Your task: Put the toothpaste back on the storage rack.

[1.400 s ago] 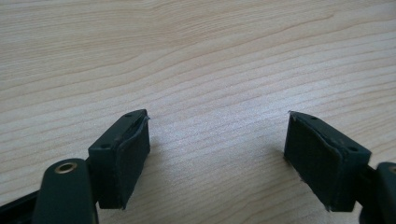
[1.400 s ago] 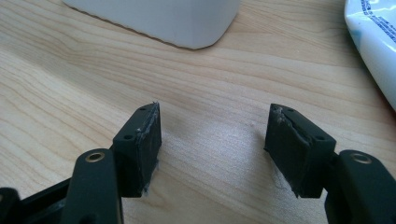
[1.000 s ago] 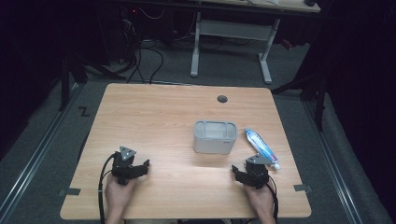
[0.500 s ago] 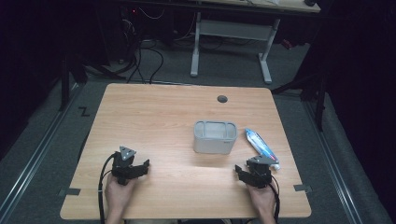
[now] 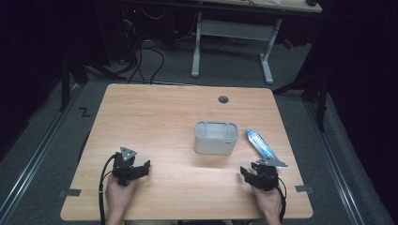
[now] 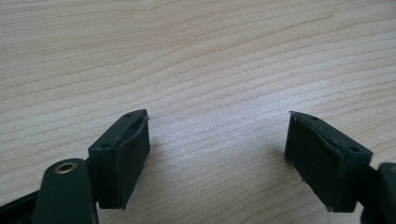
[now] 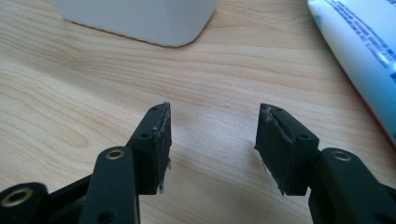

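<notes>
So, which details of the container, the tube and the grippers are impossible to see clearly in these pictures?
- Container, high view: whether anything lies inside is too small to tell; the right gripper view cuts it at the top edge.
- Tube, high view: print too small to read, near end hidden behind the right gripper; the right gripper view cuts it at the right edge.
- Left gripper, high view: the jaw gap is too small to judge.

Each hand carries a black two-jaw gripper. The left gripper bears a grey three-cornered plate on top, and a black cable trails from it; the right gripper has a like grey plate. The jaws are flat black blocks with small screw holes, worn pads with frayed edges, and brass-ringed pivots. The forearms are bare of sleeves.
</notes>
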Demonstrator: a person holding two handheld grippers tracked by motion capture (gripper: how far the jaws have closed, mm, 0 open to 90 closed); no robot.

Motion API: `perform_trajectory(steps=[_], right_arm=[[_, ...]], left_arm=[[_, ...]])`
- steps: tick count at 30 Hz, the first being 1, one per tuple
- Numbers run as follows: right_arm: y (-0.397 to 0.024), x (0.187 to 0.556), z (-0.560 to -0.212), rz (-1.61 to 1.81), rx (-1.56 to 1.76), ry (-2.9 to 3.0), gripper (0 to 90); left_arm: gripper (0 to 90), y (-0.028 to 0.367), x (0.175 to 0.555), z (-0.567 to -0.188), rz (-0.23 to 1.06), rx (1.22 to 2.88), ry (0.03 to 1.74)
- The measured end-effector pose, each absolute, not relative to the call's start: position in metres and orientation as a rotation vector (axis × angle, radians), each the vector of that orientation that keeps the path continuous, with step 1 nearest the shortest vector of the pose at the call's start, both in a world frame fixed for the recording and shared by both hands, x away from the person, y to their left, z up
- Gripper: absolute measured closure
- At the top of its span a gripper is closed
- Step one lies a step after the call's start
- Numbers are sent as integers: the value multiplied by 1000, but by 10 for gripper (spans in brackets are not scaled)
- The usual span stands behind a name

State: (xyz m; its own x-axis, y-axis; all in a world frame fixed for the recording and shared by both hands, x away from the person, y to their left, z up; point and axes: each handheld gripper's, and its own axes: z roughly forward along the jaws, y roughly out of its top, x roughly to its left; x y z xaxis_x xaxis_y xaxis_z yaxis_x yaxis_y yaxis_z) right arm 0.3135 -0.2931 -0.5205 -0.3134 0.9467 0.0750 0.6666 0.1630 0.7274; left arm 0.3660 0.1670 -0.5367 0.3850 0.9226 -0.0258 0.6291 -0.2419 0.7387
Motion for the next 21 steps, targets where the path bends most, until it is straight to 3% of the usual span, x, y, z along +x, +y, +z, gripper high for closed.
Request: perform_trajectory(steps=[21], right_arm=[[-311, 303, -509, 923, 1533, 1993, 490]], left_arm=[[225, 167, 366, -537, 557, 1974, 1328]])
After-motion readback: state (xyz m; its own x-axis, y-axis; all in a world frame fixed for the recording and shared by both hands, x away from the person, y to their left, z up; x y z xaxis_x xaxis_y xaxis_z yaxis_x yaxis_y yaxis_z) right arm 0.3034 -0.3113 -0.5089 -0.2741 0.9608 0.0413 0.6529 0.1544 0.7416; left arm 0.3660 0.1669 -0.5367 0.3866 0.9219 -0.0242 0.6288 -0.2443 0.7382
